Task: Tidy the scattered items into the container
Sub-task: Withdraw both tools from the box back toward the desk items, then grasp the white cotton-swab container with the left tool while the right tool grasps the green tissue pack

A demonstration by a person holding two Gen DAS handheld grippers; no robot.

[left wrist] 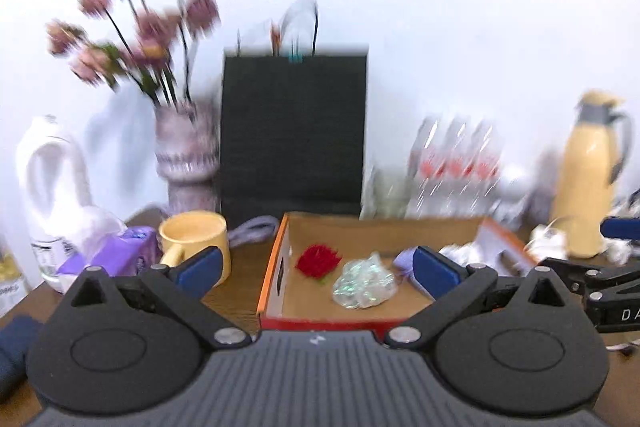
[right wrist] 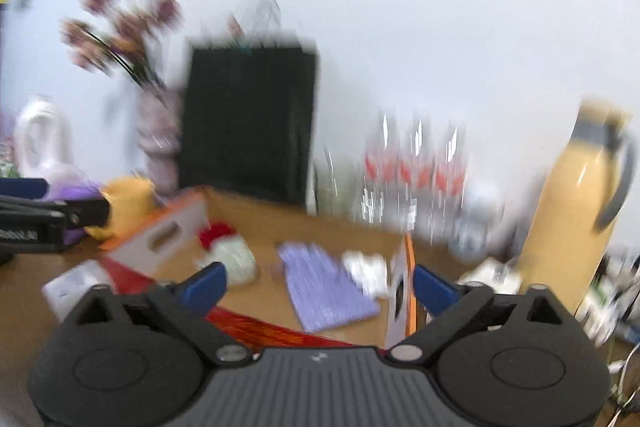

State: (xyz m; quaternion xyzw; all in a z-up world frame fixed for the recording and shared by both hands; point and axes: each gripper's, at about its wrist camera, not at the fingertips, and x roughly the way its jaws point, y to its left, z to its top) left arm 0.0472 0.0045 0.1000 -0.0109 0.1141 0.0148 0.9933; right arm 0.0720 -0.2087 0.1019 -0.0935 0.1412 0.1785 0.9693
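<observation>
An open cardboard box (left wrist: pixel 280 251) with orange and red sides stands on the brown table; it also shows in the right wrist view (right wrist: pixel 408 267). Inside lie a red tufted item (left wrist: pixel 318 261), a clear iridescent crumpled bag (left wrist: pixel 364 281), a purple cloth (right wrist: pixel 326 291) and a white crumpled item (right wrist: pixel 366 271). My left gripper (left wrist: pixel 318 269) is open and empty in front of the box. My right gripper (right wrist: pixel 318 281) is open and empty above the box's near right corner. The right gripper's side shows in the left wrist view (left wrist: pixel 600 283). Both views are blurred.
A yellow mug (left wrist: pixel 196 235), purple tissue pack (left wrist: pixel 120 253), white jug (left wrist: pixel 52 183), flower vase (left wrist: pixel 186 155) and black bag (left wrist: pixel 294 135) stand left and behind. Bottles (left wrist: pixel 456 167) and a yellow thermos (left wrist: pixel 588 179) stand right. A small white box (right wrist: pixel 74 285) lies left of the container.
</observation>
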